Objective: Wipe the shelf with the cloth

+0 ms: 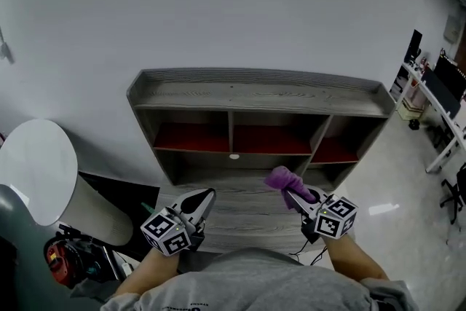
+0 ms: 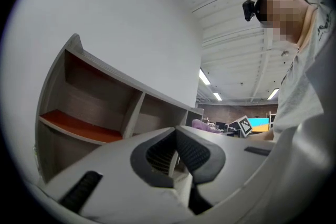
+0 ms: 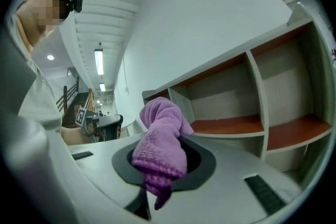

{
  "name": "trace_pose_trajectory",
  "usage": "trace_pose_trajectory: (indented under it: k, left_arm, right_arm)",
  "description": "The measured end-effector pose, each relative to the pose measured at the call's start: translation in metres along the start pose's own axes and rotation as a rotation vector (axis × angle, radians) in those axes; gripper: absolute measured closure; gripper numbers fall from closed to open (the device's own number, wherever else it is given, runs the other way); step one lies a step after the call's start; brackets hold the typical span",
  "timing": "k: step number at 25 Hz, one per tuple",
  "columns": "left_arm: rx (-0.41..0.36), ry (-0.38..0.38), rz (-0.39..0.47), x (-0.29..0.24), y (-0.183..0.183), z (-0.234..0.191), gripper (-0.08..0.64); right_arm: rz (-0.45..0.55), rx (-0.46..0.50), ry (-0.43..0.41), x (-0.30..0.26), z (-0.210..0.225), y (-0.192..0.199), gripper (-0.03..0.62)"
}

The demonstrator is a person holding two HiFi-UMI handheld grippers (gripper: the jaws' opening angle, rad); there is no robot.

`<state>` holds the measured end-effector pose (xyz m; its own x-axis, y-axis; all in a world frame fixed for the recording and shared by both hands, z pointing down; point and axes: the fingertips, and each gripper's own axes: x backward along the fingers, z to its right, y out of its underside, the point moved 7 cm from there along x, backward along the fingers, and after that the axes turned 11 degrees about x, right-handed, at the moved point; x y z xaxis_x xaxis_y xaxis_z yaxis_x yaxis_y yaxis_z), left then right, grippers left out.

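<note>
**Cloth held in right gripper at front of shelf unit**

Nearest the camera, the person's grey shirt (image 1: 247, 280) filled the lower edge of the head view. The left gripper (image 1: 207, 197) sat over the left of the lower board (image 1: 247, 213), its jaws closed together with nothing between them. The right gripper (image 1: 289, 191) had its jaws clamped on a purple cloth (image 1: 279, 177), bunched and standing out past the tips. The cloth was over the board's right half, before the open compartments; contact with the board could not be established. Behind stood the grey shelf unit (image 1: 255, 95) with red-floored compartments (image 1: 193, 137), backed against a white wall (image 1: 218, 4). A desk (image 1: 445, 120) stood far right.
</note>
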<state>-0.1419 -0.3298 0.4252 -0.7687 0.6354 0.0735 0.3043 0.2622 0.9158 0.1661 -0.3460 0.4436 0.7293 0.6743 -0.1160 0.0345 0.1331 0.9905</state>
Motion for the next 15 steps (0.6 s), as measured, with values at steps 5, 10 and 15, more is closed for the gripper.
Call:
trace_pose_trajectory:
  k: [5,10,15]
  left_arm:
    - [0.017,-0.005,0.000,-0.014,0.010,0.018,0.548]
    - [0.018,-0.005,-0.001,-0.020,0.017,0.031,0.548]
    - [0.018,-0.029,-0.004,-0.016,0.019,0.032,0.548]
  right_arm:
    - [-0.011,0.033,-0.010,0.021,0.013,0.000,0.515]
    - [-0.023,0.065,-0.023,0.028,0.019,0.000,0.517]
    - [-0.033,0.098,-0.041,0.027,0.017,-0.001,0.517]
